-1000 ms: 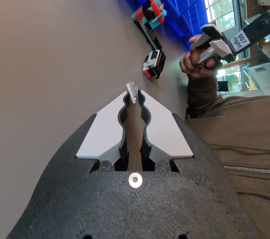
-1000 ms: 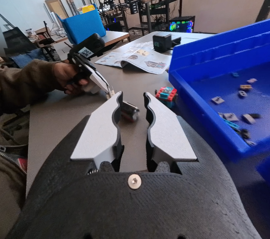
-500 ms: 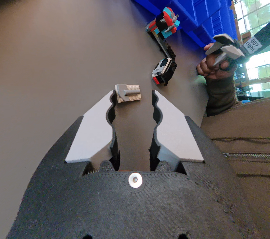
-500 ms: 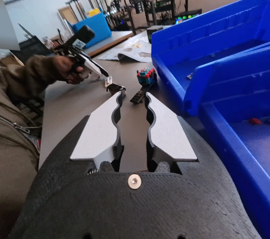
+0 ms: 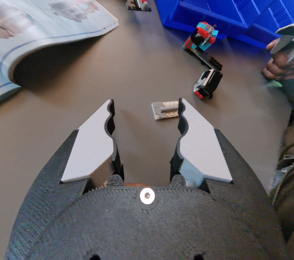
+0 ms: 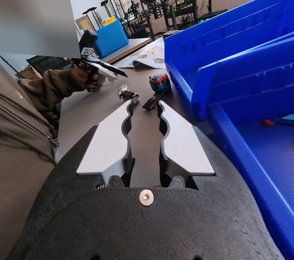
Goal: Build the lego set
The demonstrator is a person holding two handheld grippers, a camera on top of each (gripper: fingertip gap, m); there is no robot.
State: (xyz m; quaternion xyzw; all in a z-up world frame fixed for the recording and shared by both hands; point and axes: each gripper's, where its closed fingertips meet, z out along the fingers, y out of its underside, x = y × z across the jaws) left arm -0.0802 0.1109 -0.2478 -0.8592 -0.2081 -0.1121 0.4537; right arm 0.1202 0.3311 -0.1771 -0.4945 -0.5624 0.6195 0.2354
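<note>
Our left claw [image 5: 145, 105] is spread wide and holds nothing. The small grey brick piece [image 5: 165, 110] lies flat on the worktop [image 5: 127, 61], beside the claw's right finger [image 5: 187, 118]; a bump could push it away. Our right claw [image 6: 145, 104] is partly spread, empty, and could knock the black toy strip [image 6: 153, 101].

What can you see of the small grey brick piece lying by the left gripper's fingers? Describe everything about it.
The small grey brick piece looks like plastic: a pale studded plate with a darker grey slope and a short round bar on top. It lies flat on the brown table, studs up, bar pointing toward the right finger, which hides its far end. The left gripper is open; nothing grips the piece.
</note>
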